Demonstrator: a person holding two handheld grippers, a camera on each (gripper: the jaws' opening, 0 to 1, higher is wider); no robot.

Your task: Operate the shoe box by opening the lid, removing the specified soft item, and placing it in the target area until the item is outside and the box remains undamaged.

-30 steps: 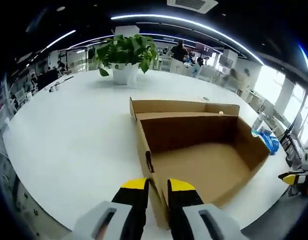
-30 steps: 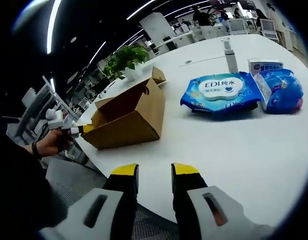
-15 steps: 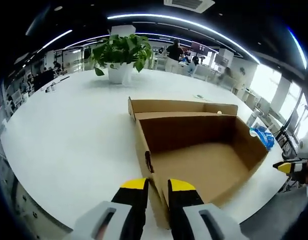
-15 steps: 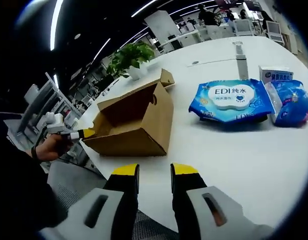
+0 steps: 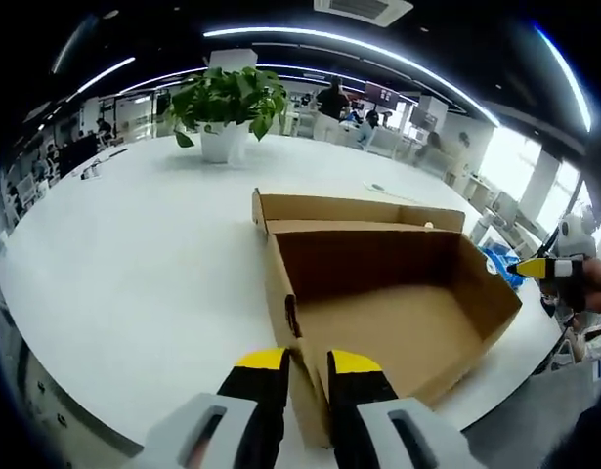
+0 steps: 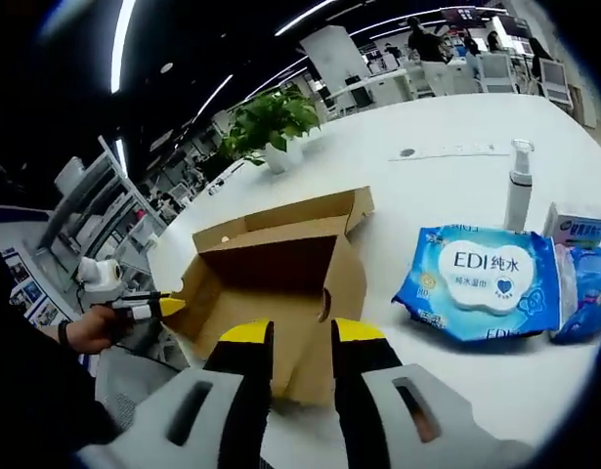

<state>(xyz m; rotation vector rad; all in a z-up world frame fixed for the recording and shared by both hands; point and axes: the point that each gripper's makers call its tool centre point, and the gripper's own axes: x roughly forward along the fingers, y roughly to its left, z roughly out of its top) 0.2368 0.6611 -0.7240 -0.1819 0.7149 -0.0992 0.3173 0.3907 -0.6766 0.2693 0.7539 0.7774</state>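
The open shoe box [image 5: 398,313] sits at the centre of the left gripper view, lid folded back flat behind it, its brown inside bare. In the right gripper view it lies in the lower centre, with the blue wipes pack [image 6: 486,283] beside it at right on the white table [image 5: 134,254]. The left gripper [image 5: 307,363] stands at the box's near corner, its fingers a narrow gap apart on either side of the wall edge; whether they pinch it I cannot tell. The right gripper [image 6: 300,334] hangs over the box's end, fingers slightly apart, holding nothing. A potted plant [image 5: 222,107] stands at upper left.
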